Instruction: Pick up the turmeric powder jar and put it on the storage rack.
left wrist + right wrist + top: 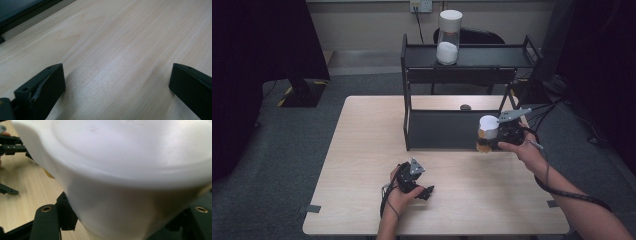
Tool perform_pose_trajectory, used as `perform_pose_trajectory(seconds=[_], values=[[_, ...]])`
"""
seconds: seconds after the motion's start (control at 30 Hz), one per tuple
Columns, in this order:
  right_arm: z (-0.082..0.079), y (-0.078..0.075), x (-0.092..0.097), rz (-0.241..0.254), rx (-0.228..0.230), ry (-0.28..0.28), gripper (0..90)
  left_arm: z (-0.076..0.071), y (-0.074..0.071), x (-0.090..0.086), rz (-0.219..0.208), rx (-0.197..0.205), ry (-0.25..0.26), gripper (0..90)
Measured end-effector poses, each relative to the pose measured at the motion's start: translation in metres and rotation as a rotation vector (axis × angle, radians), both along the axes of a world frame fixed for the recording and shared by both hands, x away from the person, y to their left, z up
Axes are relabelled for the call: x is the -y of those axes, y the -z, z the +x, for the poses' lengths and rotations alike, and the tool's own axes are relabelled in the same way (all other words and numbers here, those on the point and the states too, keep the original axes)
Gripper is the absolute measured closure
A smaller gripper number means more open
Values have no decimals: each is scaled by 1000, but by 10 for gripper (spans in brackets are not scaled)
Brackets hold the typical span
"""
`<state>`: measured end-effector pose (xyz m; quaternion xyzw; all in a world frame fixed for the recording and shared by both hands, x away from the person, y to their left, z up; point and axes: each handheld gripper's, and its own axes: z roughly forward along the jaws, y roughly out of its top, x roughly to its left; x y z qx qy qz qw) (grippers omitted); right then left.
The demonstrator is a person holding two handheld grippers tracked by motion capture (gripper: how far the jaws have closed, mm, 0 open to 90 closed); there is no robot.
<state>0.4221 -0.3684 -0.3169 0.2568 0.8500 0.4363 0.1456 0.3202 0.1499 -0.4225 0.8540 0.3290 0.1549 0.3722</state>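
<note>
While one jar (448, 38) already sat on the shelf (492, 56), right gripper (495, 136) clamped the second jar (487, 133), not yet shelved; left gripper (424, 191) idle, jaws apart.

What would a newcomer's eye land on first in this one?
Probably the white-lidded jar clamped in the right gripper, held in front of the black shelf rack at the table's far right. Next, a taller clear jar with white contents standing on the rack's top shelf. The left gripper rests near the wooden table's front edge, jaws open on nothing.
</note>
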Motion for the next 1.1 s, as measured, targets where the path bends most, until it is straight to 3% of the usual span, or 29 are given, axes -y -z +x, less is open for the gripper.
perform_pose_trajectory(seconds=[0.5, 1.1], values=[[15, -45, -5, 4, -4, -16, 309, 0, 0, 0, 0, 0, 0, 0], [27, -98, -8, 47, 6, -37, 309, 0, 0, 0, -2, 0, -1, 0]])
